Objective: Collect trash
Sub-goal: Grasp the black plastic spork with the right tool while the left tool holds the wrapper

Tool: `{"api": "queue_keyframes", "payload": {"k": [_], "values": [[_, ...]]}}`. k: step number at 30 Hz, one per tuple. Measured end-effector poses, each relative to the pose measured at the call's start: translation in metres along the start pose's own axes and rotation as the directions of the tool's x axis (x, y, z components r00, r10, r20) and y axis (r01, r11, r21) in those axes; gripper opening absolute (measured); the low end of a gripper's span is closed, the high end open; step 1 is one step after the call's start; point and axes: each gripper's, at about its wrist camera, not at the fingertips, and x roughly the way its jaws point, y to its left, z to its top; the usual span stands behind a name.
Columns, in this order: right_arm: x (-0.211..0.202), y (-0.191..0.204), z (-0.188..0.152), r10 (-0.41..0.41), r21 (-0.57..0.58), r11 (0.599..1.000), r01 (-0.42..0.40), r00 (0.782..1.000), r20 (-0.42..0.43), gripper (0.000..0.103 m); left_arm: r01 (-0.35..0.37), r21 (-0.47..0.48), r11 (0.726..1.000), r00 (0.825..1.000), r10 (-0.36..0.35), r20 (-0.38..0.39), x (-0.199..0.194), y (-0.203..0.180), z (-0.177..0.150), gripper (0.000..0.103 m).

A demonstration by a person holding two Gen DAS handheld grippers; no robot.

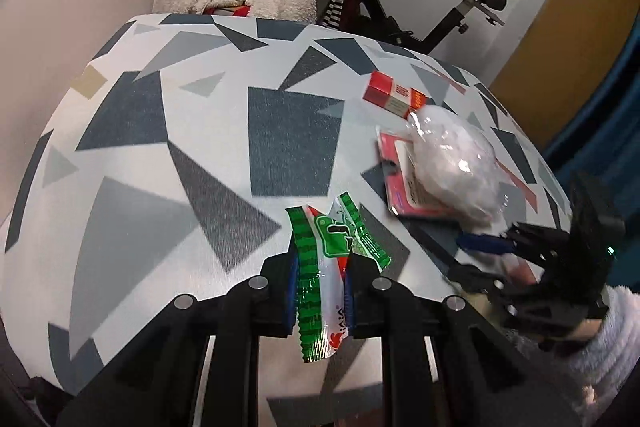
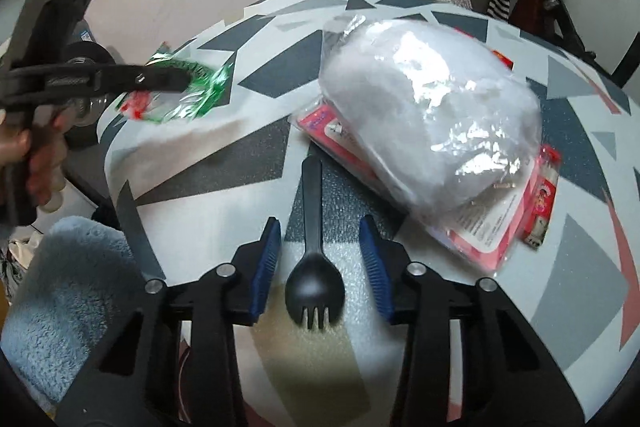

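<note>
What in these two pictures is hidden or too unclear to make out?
- Pink card package: both views, its print is covered by the clear plastic bag.
- Green wrapper: left view, pinched in the left gripper; its lower end is cut off by the fingers; right view, blurred.
- Black spork: left view, hidden by the right gripper.

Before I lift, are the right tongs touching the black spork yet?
Apart. The right wrist view shows bare table either side of the spork, between the right tongs.
</note>
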Motion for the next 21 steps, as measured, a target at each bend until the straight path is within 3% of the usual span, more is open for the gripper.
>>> {"api": "queue_keyframes", "payload": {"k": [5, 9, 13, 21], "values": [[-0.001, 0.01, -0.007, -0.053, -0.105, 0.993, 0.049, 0.998, -0.028, 0.031, 0.021, 0.006, 1.0, 1.0, -0.021, -0.006, -0.007, -0.006, -0.013, 0.017], [-0.004, 0.006, -0.008, -0.028, -0.106, 0.994, 0.024, 0.999, -0.035, 0.024, 0.039, 0.019, 0.999, 0.999, -0.039, -0.003, -0.01, -0.016, -0.019, 0.017], [-0.009, 0.008, -0.01, -0.02, -0.106, 0.994, 0.017, 0.999, -0.025, 0.005, 0.056, 0.02, 0.998, 0.998, -0.057, 0.005, -0.015, -0.024, -0.024, 0.017], [-0.041, 0.006, -0.019, 0.018, -0.098, 0.995, -0.014, 0.999, 0.044, 0.004, 0.068, 0.039, 0.997, 0.998, -0.069, 0.013, -0.03, -0.036, -0.036, 0.017]]}}
